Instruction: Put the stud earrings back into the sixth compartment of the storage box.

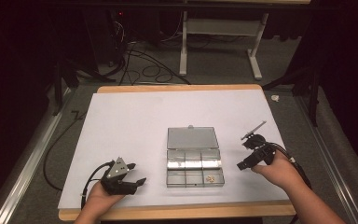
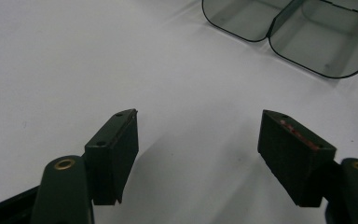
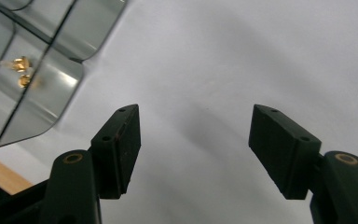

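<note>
A dim room: grey carpet floor (image 1: 223,65) strewn with black cables (image 1: 144,70), a white-legged table frame (image 1: 219,32) behind.

A compartment box (image 1: 195,168) lies on the mat (image 1: 130,121) near the table's front edge, its lid (image 1: 192,137) lying open behind it. Small pieces (image 1: 209,178) sit in its front right compartment (seen from the person's side). The left gripper (image 1: 131,176) is left of the box, the right gripper (image 1: 248,154) right of it, both apart from it.
</note>
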